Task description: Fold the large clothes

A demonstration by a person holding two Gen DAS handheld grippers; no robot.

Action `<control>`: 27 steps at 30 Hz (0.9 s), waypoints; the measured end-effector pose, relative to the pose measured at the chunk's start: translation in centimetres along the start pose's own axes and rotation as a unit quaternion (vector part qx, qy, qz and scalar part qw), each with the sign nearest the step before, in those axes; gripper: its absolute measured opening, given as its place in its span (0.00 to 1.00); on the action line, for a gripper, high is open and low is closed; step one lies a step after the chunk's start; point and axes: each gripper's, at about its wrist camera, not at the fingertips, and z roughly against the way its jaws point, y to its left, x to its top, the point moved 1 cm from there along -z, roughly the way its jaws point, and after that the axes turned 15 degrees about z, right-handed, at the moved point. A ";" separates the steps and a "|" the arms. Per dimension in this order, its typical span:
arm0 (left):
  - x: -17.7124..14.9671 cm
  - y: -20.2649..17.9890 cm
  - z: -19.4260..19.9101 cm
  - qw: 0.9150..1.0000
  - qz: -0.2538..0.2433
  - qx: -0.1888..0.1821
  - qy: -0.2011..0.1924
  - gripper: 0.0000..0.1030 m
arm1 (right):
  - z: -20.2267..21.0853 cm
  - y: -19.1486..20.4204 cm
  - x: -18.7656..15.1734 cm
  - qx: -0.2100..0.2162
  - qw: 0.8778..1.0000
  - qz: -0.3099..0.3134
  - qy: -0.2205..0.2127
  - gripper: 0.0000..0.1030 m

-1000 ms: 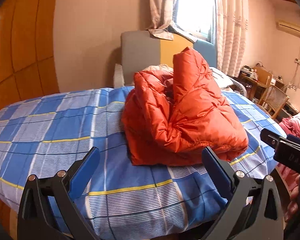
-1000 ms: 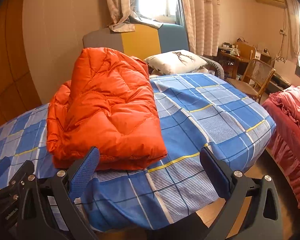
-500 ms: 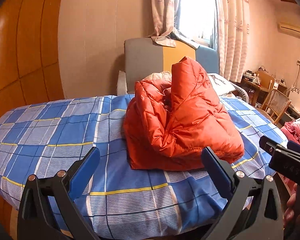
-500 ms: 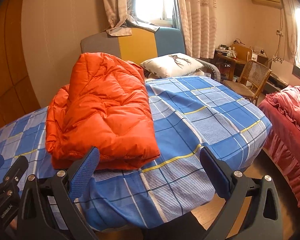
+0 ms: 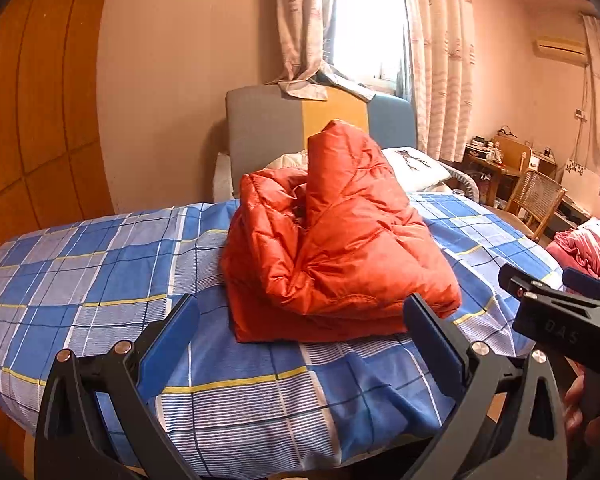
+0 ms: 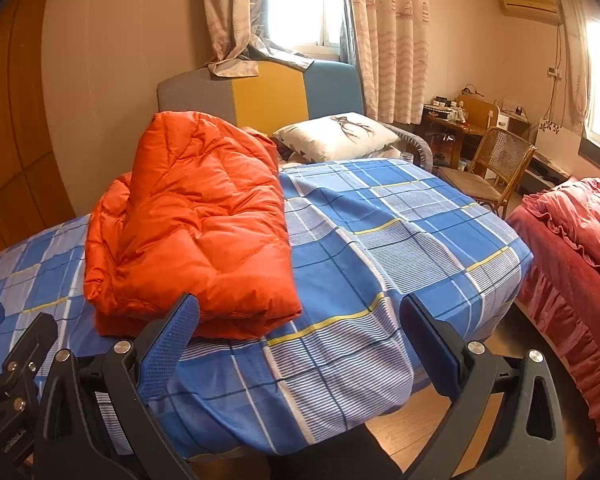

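Jacket folded on the bed, both tools standing off

Orange puffer jacket [image 5: 332,248] sits as a thick folded bundle on the bed [image 5: 100,272], toward the left half of the mattress as the right wrist view shows it, its near hem close to the foot edge. Neither tool touches it. The left hand-held gripper [image 5: 300,336] hangs off the foot edge with its fingers wide apart and nothing between them; the right hand-held gripper [image 6: 296,340] is likewise spread and empty, off the same edge and nearer the right corner.

The fold looks nearly done, but the bundle is not settled. One padded section stands up as a peak at the far side, and the top layer bulges over the layers below. Trapped air in the quilted filling could push that layer open, and the peak could topple toward the pillow [image 6: 336,136] at the head edge. The shell is glossy and slick, so a pinch on the surface alone might slide off or drag only the top layer, skewing the stack.

Under it, the blue plaid sheet [image 6: 380,240] is thin, striped cotton-like cloth, wrinkled near the foot edge, and could bunch if the jacket is pulled.
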 end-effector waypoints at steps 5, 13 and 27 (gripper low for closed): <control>0.0 -0.5 0.6 1.000 -0.004 -0.007 -0.003 0.98 | 0.6 -0.3 0.0 -0.003 1.000 0.003 -0.007 0.97; 0.4 -0.6 1.3 1.000 -0.004 -0.006 -0.011 0.98 | 1.2 -0.1 0.1 -0.002 1.000 0.013 -0.015 0.97; 0.5 -0.5 1.3 1.000 -0.004 -0.001 -0.013 0.98 | 1.3 0.2 0.0 0.003 1.000 0.021 -0.015 0.97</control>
